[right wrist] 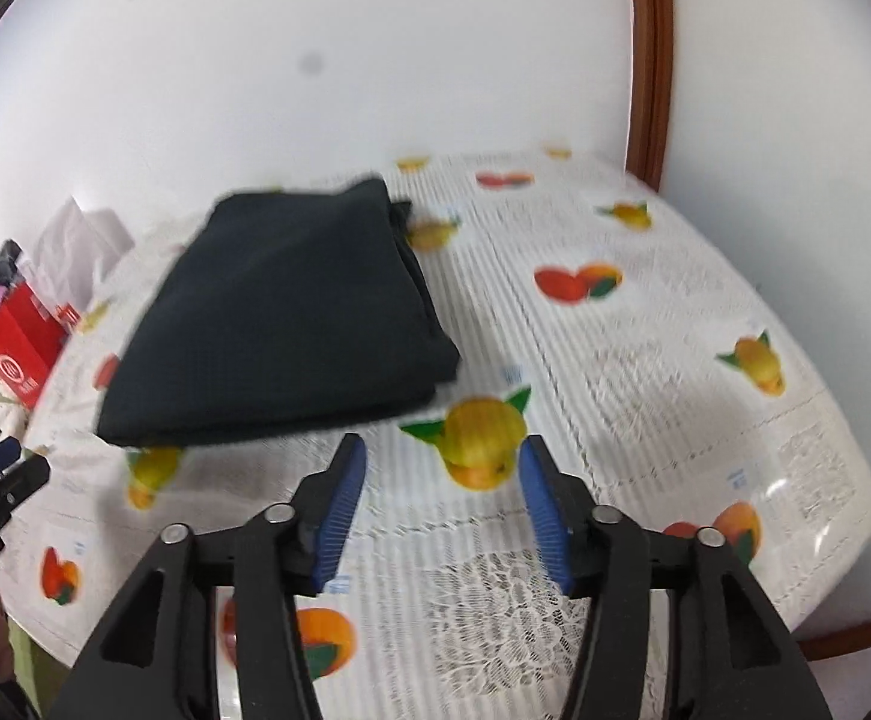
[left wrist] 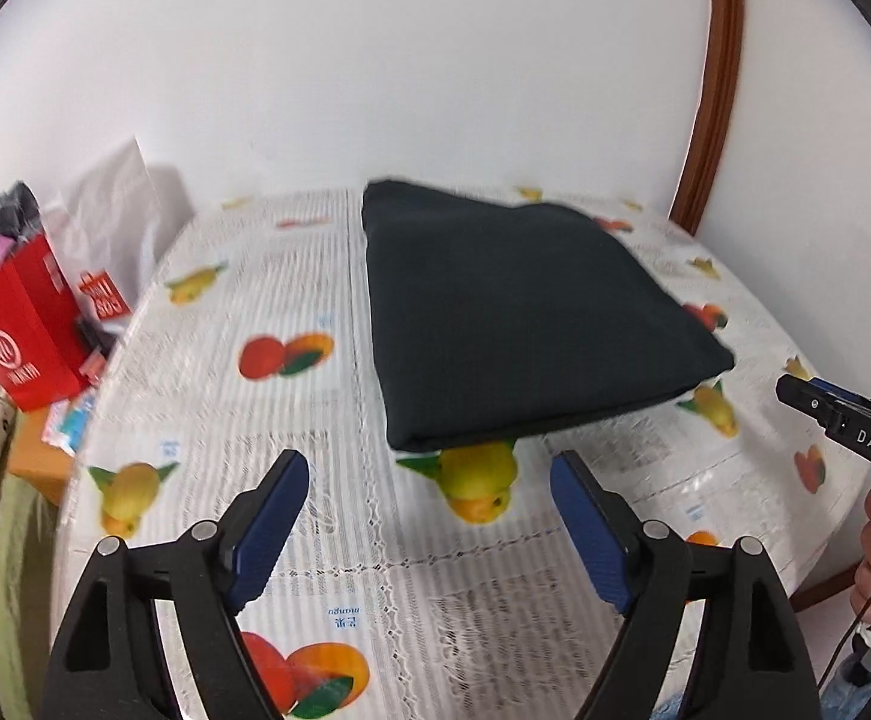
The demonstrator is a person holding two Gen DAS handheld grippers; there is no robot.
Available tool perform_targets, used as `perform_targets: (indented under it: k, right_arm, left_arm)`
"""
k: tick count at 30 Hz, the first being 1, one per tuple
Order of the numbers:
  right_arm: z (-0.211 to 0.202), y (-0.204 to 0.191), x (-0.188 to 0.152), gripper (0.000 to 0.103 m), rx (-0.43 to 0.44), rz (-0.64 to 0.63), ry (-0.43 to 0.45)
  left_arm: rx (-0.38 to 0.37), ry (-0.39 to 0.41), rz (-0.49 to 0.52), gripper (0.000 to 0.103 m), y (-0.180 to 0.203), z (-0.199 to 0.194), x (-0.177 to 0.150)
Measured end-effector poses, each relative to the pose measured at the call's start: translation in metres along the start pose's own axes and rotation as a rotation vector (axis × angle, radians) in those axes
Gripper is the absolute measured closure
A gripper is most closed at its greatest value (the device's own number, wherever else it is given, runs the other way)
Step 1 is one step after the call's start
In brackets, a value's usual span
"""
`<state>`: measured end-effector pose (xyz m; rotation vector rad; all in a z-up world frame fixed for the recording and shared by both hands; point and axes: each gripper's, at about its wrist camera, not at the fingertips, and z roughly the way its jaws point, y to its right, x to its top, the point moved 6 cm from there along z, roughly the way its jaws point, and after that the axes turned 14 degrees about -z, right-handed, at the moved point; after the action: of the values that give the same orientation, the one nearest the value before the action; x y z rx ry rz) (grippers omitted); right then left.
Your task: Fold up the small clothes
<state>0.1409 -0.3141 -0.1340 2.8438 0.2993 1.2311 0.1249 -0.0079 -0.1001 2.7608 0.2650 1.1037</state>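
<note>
Dark folded garment [left wrist: 531, 318] lay flat on the fruit-patterned surface [left wrist: 291, 276], likely released there to finish the fold, since left tool [left wrist: 429, 474] and right tool [right wrist: 442, 459] both gaped empty near it.

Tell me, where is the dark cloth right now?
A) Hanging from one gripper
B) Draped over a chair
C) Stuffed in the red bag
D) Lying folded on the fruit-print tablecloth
D: the dark cloth lies folded flat on the fruit-print tablecloth, with the left gripper and the right gripper both open and empty.
</note>
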Motion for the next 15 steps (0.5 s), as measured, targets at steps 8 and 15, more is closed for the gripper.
perform_targets:
  k: [8, 15]
  right_arm:
    - [-0.069, -0.014, 0.024, 0.016, -0.013, -0.02, 0.107]
    - [-0.115, -0.02, 0.022, 0.0, -0.082, -0.066, 0.162]
  left_arm:
    - [-0.004, 0.063, -0.008, 0.013, 0.017, -0.051, 0.009]
    - [0.009, 0.133, 0.017, 0.011, 0.029, -0.087, 0.004]
